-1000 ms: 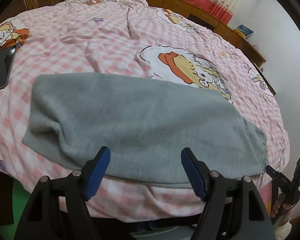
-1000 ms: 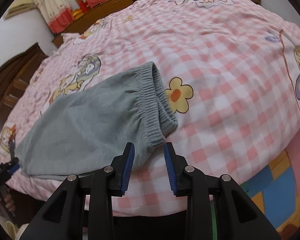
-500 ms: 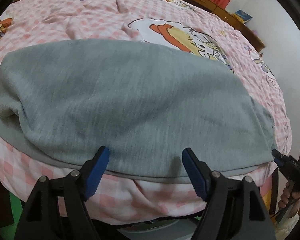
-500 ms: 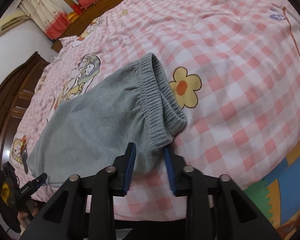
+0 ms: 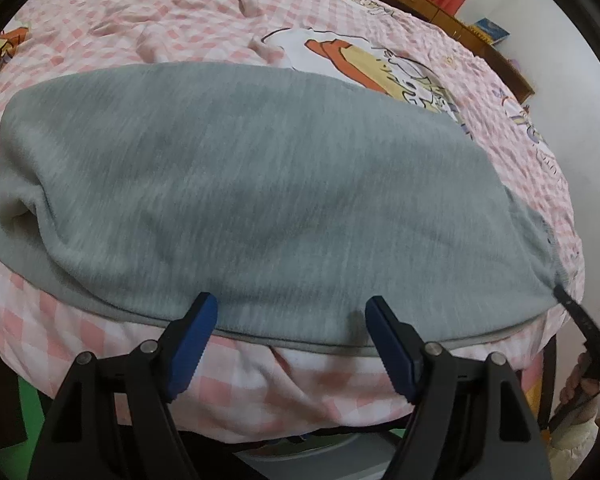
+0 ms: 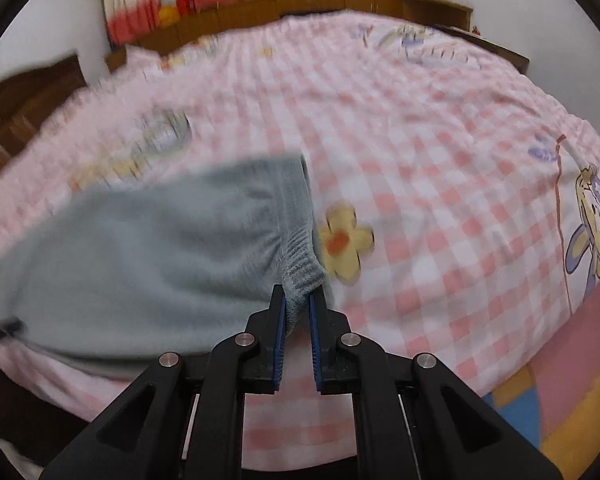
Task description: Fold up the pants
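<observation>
Two grippers are at the near edge of the bed, and only one has a hold. My right gripper (image 6: 297, 312) has just been closing, and its blue pads now pinch the near corner of the ribbed waistband (image 6: 300, 240) between narrow jaws; a second ago that corner lay free in front of an open gap. My left gripper (image 5: 291, 320) has come down toward the cloth, jaws wide, tips poised over the near hem of the grey pants (image 5: 240, 184) with nothing pinched between them.

Beyond the tips, the pants lie flat along the front of the pink checked bedspread (image 5: 180, 28), legs apparently already doubled one over the other. The right gripper's tip shows at the waistband end in the left view. Further back are rumpled spread, cartoon prints, then wooden cabinets (image 6: 340, 4) and curtains.

One end is secured, I judge; the left jaws must close on the hem before I can lift and fold across.
</observation>
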`<state>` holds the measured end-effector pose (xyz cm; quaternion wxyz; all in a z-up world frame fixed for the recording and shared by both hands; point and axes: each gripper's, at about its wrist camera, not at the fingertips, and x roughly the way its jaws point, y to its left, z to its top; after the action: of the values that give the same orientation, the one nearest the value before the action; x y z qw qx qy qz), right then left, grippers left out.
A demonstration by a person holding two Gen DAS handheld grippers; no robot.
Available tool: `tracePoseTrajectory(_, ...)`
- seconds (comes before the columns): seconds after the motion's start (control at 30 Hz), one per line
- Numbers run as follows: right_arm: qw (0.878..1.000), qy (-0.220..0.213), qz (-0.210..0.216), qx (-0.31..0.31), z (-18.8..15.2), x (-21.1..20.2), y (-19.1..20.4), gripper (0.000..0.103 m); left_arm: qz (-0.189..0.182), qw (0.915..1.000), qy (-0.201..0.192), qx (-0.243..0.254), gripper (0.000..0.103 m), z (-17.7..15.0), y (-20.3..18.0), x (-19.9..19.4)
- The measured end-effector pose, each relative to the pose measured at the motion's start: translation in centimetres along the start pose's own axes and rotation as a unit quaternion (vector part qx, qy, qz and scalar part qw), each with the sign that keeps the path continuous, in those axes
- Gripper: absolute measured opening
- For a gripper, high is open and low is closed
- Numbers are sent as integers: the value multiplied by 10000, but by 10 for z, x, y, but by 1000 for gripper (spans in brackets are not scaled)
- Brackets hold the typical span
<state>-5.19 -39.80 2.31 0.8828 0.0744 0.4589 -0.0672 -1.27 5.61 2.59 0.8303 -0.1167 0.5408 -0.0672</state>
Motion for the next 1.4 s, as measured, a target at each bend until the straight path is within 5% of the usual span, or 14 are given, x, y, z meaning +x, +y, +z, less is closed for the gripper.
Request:
tracePoseTrajectory(0.37, 9967, -354, -239, -689, -9, -38, 19, 29, 221, 9991, 91, 350, 80, -8, -12, -4)
tracePoseTrajectory(0.6, 9877, -263, 903, -1248, -16, -50, 72, 29, 233, 9984, 147, 489, 80, -13, -18, -5)
tracePoseTrajectory(0.73, 9783, -59, 1179, -1704, -24, -37, 110, 29, 228, 9976, 105, 637, 80, -14, -23, -9)
tracePoseTrajectory(1.4, 9463, 237, 693, -3149, -54, -6, 181, 29, 37, 9954, 29, 960, 82, -11, -42, -1)
